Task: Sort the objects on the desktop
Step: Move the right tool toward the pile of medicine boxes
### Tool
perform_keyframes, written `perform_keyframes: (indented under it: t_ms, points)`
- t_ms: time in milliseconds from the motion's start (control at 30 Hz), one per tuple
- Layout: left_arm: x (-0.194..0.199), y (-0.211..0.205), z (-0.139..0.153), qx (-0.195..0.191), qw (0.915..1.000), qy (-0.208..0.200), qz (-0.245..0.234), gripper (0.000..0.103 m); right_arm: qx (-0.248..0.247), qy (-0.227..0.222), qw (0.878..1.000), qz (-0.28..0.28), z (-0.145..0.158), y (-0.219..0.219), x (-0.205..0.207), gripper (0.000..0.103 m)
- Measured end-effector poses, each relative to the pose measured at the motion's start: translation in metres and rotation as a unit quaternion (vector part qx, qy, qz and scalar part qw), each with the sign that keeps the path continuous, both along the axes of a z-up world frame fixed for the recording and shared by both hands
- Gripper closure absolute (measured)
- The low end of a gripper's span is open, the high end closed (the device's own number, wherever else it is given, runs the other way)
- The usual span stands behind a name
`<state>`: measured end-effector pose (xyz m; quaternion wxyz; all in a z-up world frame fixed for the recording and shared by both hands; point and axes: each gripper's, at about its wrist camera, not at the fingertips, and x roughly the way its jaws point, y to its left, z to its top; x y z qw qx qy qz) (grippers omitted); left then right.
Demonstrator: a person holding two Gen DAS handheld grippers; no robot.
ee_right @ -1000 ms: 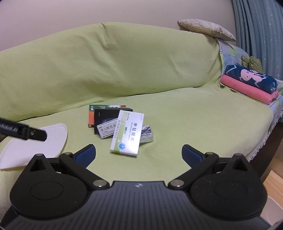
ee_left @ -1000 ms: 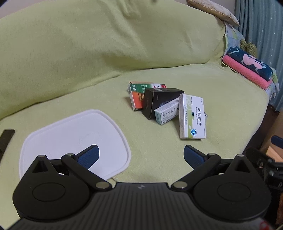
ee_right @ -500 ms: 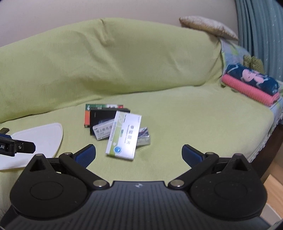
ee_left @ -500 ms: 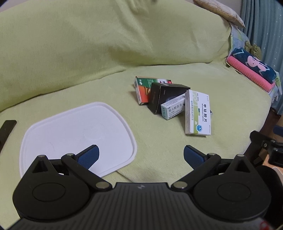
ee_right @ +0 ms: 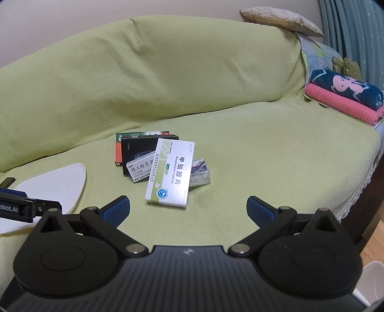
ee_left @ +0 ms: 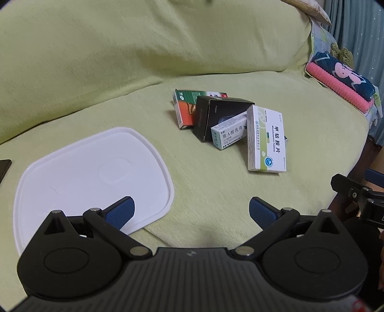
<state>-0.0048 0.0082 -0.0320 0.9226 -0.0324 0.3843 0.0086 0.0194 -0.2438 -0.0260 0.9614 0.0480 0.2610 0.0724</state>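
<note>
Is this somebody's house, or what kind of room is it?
Probably a living room at home. A sofa under a green cover fills the view, with a cushion on its back, folded towels at one end and a curtain behind.

Left gripper (ee_left: pixel 191 211) hangs wide open and empty over the green sofa cover (ee_left: pixel 216 192), white tray (ee_left: pixel 72 172) just below-left, messy pile of medicine boxes (ee_left: pixel 266 141) further ahead.
</note>
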Motion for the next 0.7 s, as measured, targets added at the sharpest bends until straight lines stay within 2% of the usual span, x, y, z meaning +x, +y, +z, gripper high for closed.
perform_keyframes:
  t_ms: [367,433,700]
  points:
    - [-0.0025,0.0009,-0.0069,-0.002,0.9999,-0.012,0.002,0.001,0.029,0.004,1.000,-0.007,-0.0004,-0.0044,-0.0014,0.001]
    - [-0.0044,0.0025,-0.0062,-0.017,0.9996,-0.023,0.003,0.001,0.023,0.004,1.000,-0.011,-0.0012,-0.0040,-0.0021,0.001]
    - [-0.0037,-0.0058,-0.0067,-0.016,0.9995,-0.023,-0.014,0.001,0.023,0.010,1.000,-0.019,-0.0050,-0.0108,0.0002,0.001]
